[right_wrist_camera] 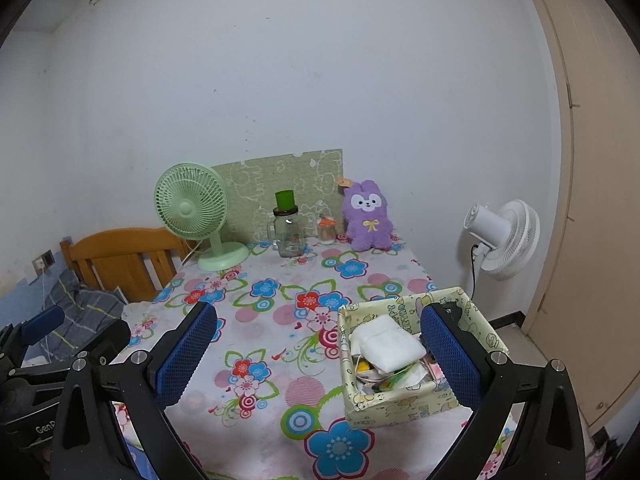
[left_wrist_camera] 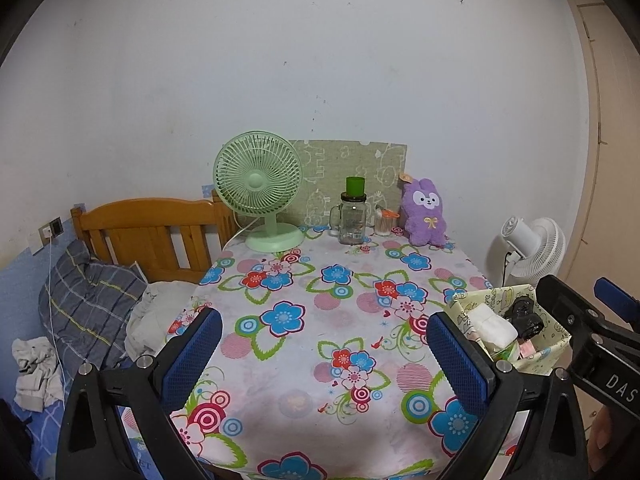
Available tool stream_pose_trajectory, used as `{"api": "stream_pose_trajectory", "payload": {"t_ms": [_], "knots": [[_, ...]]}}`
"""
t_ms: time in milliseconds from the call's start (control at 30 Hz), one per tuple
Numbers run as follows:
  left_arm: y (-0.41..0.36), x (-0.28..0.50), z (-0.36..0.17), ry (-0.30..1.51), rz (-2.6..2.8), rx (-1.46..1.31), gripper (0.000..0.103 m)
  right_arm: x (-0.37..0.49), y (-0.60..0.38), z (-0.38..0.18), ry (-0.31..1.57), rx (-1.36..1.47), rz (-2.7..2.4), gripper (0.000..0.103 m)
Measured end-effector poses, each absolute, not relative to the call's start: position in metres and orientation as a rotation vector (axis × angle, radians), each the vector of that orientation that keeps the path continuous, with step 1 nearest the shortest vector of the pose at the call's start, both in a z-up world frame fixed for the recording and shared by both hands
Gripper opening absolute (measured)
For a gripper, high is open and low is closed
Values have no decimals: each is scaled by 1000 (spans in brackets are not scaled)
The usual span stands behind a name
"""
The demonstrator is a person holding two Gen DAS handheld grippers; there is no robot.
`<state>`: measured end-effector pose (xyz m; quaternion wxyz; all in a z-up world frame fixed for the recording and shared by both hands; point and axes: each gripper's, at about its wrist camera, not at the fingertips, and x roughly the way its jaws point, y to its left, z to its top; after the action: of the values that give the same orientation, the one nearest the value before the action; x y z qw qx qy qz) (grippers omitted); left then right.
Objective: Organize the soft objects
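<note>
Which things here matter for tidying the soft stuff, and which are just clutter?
Job: purple plush bunny; patterned box; white folded cloth inside it.

Lying about: green desk fan; glass jar mug; white floor fan.

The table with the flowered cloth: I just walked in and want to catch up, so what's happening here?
A person holds two grippers over the near edge of the table, jaws open and empty. The left gripper and right gripper touch nothing yet. The purple plush bunny sits upright at the far end; a patterned box holding a white folded cloth stands near the right gripper.
</note>
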<state>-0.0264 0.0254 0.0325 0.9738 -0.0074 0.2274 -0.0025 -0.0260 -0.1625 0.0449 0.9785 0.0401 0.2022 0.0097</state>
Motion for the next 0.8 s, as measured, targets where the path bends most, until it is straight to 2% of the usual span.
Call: {"api": "stream_pose_trajectory", "payload": {"t_ms": [800], "knots": [[26,-24,30,459,-3,-22,103,-24,-160,45,402,63,7,103]]}}
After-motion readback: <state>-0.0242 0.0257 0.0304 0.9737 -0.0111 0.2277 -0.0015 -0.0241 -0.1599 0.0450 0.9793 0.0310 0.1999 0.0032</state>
